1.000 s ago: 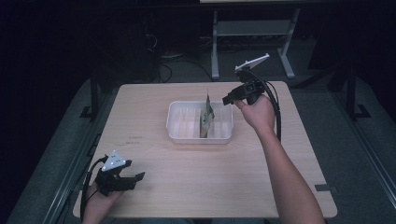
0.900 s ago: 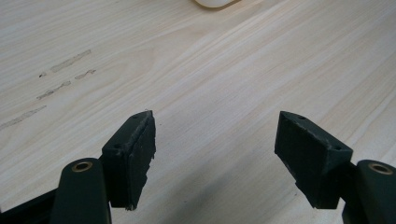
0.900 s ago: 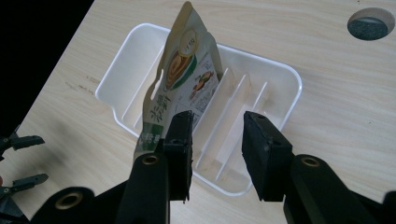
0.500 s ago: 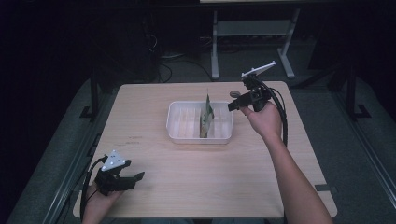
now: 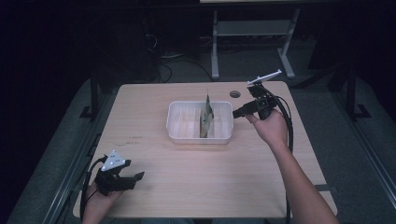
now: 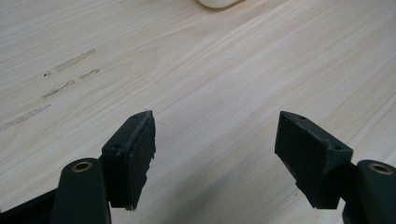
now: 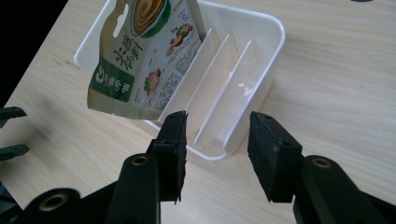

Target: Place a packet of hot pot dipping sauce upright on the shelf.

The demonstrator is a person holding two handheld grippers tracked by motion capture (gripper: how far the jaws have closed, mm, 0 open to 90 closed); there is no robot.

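A green and white printed food pouch (image 5: 206,116) is seen standing upright on its edge in a slot of the white slotted plastic tray (image 5: 177,133), which sits at the middle of the light wooden counter (image 5: 187,186), toward its far side. The right gripper (image 5: 240,112) is held just beside the tray's right end, its jaws partly open and empty, pointed toward the pouch. From it, the pouch lies ahead and to the left in the right gripper view, with the long axis upright and the flat faces parallel to the dividers.

The left gripper (image 5: 133,177) is rested near the counter's front left corner, well apart from the tray, jaws wide open and empty. The right hand (image 5: 268,128) is judged much nearer. The pouch's lower edge is hidden by the dividers, and its print is too small to read.
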